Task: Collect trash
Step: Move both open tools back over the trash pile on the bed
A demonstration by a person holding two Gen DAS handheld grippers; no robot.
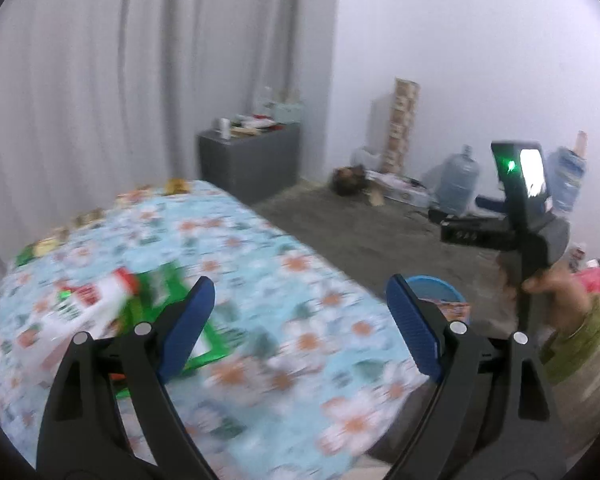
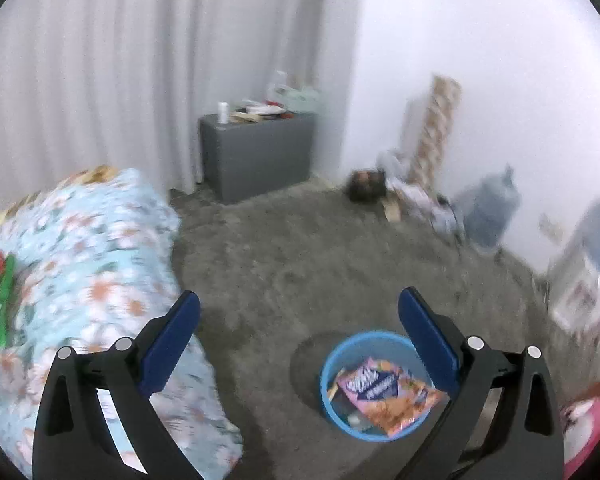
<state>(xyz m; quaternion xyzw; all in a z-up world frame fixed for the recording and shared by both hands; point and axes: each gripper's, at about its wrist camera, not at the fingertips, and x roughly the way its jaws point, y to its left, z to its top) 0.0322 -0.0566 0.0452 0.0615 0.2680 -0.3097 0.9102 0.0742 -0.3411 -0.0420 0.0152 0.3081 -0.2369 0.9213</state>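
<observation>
**Both claws spread wide and empty above bed and bucket**

The left claw (image 1: 300,316) is seen fully released, nothing gripped or touched by its blue pads. Beneath and ahead of it a bed (image 1: 260,264) with a flowered cover is spread. To the claw's left, on the cover, one green packet (image 1: 160,292) and one red-and-white wrapper (image 1: 100,300) are lying, both blurred. Just behind the claw's right pad, one blue bucket (image 1: 434,286) is partly seen.

The right claw (image 2: 300,332) is likewise held wide apart, with nothing between its pads. Directly below its right finger the one blue bucket (image 2: 332,364) is standing on the grey carpet (image 2: 320,248); inside, one pink packet (image 2: 370,384) and one orange packet (image 2: 404,408) can be counted. Far ahead of the claw, one grey cabinet (image 2: 260,152) and one large water bottle (image 2: 490,208) are visible.
</observation>
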